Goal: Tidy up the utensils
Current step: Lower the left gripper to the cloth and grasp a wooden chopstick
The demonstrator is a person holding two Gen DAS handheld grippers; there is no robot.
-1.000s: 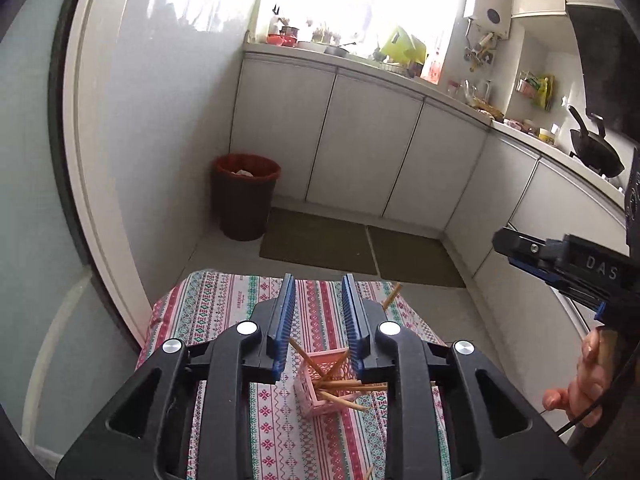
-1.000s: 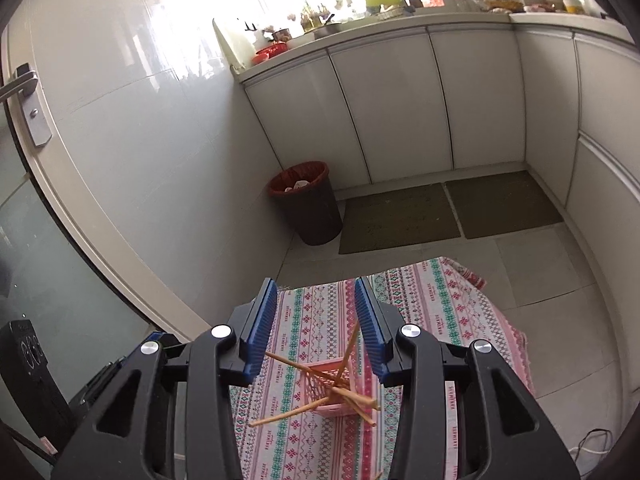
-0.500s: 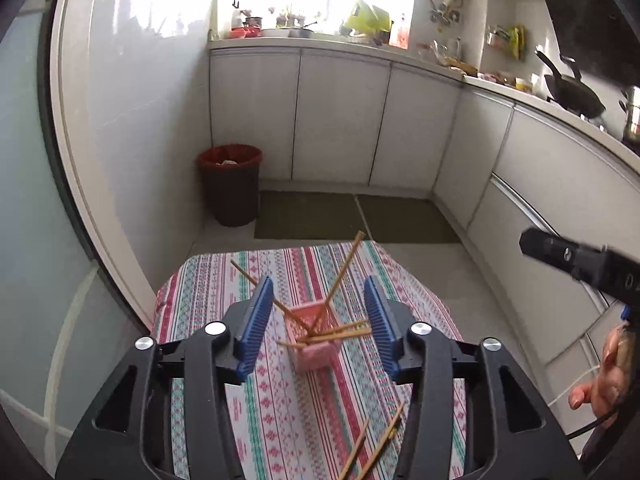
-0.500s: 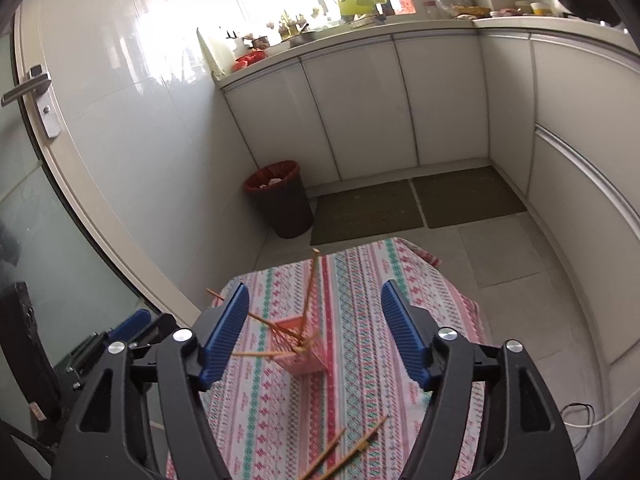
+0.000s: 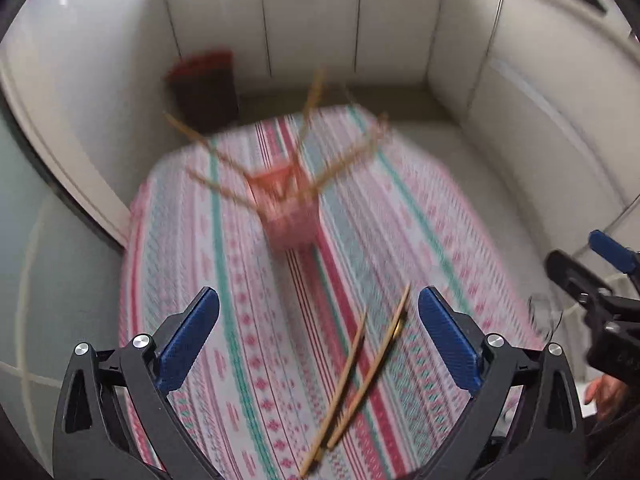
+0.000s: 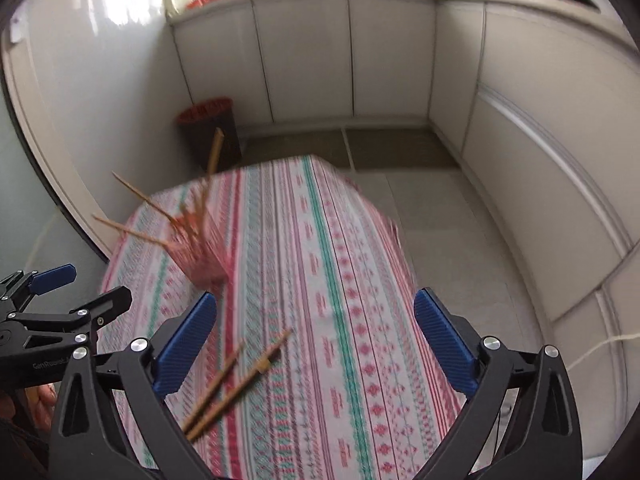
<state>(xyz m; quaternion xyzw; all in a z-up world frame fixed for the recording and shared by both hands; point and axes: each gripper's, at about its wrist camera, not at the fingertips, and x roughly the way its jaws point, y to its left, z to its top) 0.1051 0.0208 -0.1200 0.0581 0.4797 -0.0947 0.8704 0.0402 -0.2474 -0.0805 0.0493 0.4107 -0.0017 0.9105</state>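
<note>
You have pulled both grippers back from the pink basket [image 5: 290,210], and their jaws, narrow a second ago, are now spread wide and hold nothing. The left gripper [image 5: 318,332] and the right gripper [image 6: 316,338] now hang above the two loose chopsticks [image 5: 360,384] that lie side by side on the striped bench [image 5: 440,240]. I judge that these two are the next to collect, because the other chopsticks already stand in the basket, leaning in all directions. The left view shows the basket straight ahead and your right gripper at its right edge. The right view puts the basket far left and shows the left gripper beside it.
</note>
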